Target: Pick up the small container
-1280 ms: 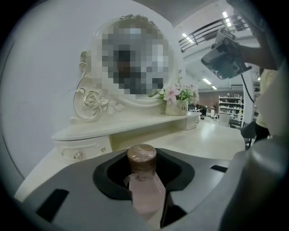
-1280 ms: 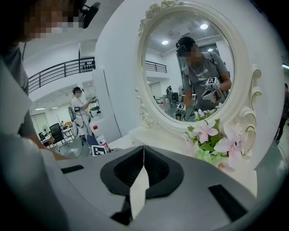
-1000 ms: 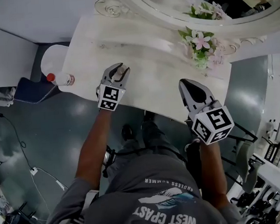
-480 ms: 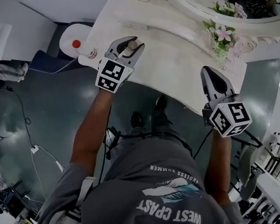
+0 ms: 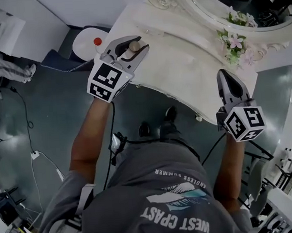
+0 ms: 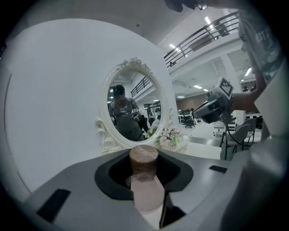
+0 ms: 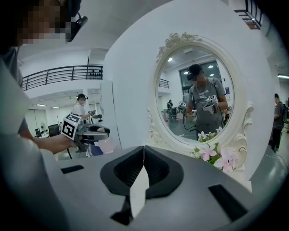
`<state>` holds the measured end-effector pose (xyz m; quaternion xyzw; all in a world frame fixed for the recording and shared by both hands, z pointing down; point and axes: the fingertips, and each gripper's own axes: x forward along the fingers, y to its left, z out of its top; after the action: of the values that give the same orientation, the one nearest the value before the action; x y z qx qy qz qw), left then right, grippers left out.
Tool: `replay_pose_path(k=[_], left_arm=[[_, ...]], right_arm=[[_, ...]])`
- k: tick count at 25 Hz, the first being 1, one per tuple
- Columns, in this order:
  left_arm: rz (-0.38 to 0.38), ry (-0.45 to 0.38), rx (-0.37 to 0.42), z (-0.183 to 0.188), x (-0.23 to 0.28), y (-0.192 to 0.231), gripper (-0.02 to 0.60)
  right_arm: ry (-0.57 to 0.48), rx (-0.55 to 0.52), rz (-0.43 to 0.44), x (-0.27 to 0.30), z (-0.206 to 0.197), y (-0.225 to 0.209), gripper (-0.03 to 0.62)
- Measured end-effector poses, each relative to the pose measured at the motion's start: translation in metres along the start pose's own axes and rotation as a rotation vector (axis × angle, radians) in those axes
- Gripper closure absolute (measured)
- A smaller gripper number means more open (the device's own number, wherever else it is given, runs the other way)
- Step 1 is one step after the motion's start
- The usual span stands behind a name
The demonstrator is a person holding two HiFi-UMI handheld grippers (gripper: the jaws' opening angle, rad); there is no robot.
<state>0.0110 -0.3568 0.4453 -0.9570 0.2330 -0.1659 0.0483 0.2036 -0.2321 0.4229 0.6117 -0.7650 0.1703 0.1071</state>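
The small container (image 5: 134,47) is a pale pinkish bottle with a brown cap. My left gripper (image 5: 133,45) is shut on it and holds it up in the air over the near left part of the white dressing table (image 5: 182,70). In the left gripper view the container (image 6: 145,180) stands upright between the jaws, cap (image 6: 143,158) on top. My right gripper (image 5: 227,77) hovers at the table's near right edge, jaws closed together with nothing in them, as the right gripper view (image 7: 143,151) shows. That view also catches the left gripper (image 7: 92,131) with the container (image 7: 106,145).
An oval mirror (image 5: 238,5) with an ornate white frame stands at the back of the table, pink and white flowers (image 5: 236,43) in front of it. A red-capped bottle (image 5: 97,42) and a blue bag (image 5: 56,62) sit left of the table, by a white stool (image 5: 82,45).
My left gripper has risen off the table with the container in it. The right gripper has lifted a little. The head view has swung, so the table sits further right.
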Motion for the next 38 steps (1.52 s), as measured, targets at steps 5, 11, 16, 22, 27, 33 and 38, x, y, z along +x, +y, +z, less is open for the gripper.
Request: replay_pose_path(k=[5, 11, 16, 22, 27, 33, 38], left_arm=[[-0.012, -0.036, 0.056, 0.033, -0.035, -0.003, 0.449], [-0.023, -0.058, 0.101, 0.054, -0.069, -0.01, 0.449], [-0.032, -0.074, 0.135, 0.068, -0.095, -0.016, 0.449], [-0.036, -0.093, 0.166, 0.079, -0.129, -0.023, 0.449], [-0.04, -0.095, 0.183, 0.083, -0.151, -0.03, 0.449], [-0.046, -0.096, 0.189, 0.081, -0.17, -0.041, 0.449], [-0.046, -0.094, 0.184, 0.08, -0.182, -0.047, 0.449]], right_arm=[[-0.039, -0.019, -0.014, -0.009, 0.015, 0.007, 0.568], [-0.081, -0.048, -0.016, -0.018, 0.031, 0.023, 0.568], [-0.121, -0.07, -0.016, -0.024, 0.047, 0.037, 0.568], [-0.164, -0.101, -0.012, -0.03, 0.064, 0.055, 0.568], [-0.192, -0.121, -0.013, -0.036, 0.073, 0.067, 0.568], [-0.206, -0.139, -0.005, -0.042, 0.075, 0.08, 0.569], [-0.178, -0.186, -0.009, -0.047, 0.071, 0.089, 0.569]])
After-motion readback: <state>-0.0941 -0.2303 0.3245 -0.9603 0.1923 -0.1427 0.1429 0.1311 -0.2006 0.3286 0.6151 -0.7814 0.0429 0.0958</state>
